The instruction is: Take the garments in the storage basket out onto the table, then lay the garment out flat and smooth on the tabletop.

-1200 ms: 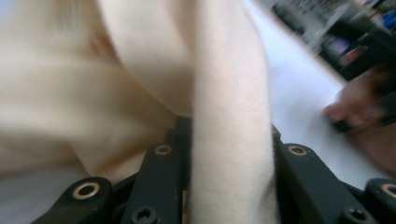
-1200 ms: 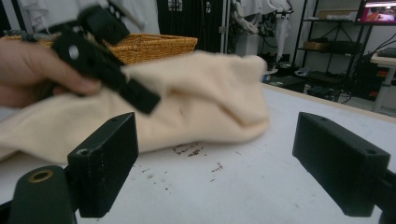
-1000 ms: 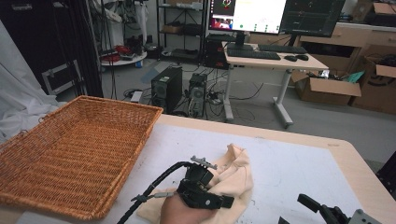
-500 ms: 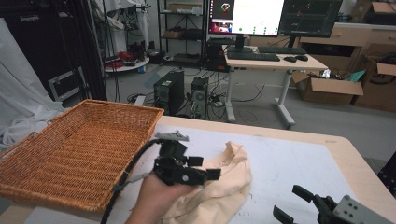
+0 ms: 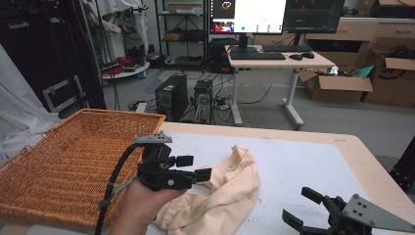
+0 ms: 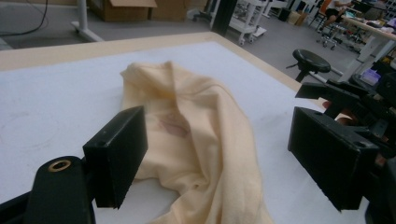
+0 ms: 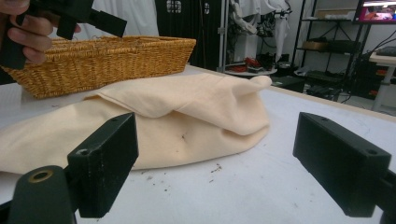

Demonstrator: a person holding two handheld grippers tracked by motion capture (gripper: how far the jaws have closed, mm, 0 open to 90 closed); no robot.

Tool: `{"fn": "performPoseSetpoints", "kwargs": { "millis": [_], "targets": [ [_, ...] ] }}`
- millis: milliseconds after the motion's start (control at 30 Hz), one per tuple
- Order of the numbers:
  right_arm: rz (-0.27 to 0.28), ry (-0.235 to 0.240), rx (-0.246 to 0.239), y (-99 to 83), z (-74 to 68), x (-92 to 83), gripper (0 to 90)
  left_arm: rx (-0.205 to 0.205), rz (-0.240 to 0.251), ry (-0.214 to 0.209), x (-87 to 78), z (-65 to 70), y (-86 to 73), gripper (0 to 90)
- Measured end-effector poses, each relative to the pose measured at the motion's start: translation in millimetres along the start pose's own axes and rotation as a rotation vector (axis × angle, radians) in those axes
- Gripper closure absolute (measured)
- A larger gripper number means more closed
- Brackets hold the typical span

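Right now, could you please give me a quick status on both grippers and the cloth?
Left gripper open, jaws just opened, nothing between them. Right gripper open. Cream cloth crumpled on table, beside basket. Nothing in the way.

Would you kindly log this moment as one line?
left gripper: jaws just opened, empty, above cream cloth | right gripper: open, empty | cloth: crumpled on table beside wicker basket

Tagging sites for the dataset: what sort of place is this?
Most likely a lab or workshop. Beyond the table stand a desk with monitors, bare computer towers on the floor and open cardboard boxes. The cream cloth and wicker basket look like props.
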State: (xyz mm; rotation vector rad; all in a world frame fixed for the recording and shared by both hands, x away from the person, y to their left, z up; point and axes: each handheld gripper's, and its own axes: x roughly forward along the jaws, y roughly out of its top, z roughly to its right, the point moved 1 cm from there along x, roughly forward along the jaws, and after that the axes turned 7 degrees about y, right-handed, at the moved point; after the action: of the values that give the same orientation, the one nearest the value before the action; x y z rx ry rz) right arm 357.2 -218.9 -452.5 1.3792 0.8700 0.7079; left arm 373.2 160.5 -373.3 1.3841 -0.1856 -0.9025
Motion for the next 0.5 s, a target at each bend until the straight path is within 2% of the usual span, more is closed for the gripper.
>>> {"fn": "performPoseSetpoints", "kwargs": {
  "millis": [300, 500],
  "targets": [
    [-0.016, 0.011, 0.002, 0.5, 0.7, 1.5, 14.2, -0.006, 0.011, 0.018, 1.3, -2.9, 2.7, 17.5],
    [-0.019, -0.001, 0.003, 0.9, 0.6, 2.2, 14.5, -0.011, 0.01, 0.024, 4.4, -10.3, 2.3, 17.5]
  ]
}}
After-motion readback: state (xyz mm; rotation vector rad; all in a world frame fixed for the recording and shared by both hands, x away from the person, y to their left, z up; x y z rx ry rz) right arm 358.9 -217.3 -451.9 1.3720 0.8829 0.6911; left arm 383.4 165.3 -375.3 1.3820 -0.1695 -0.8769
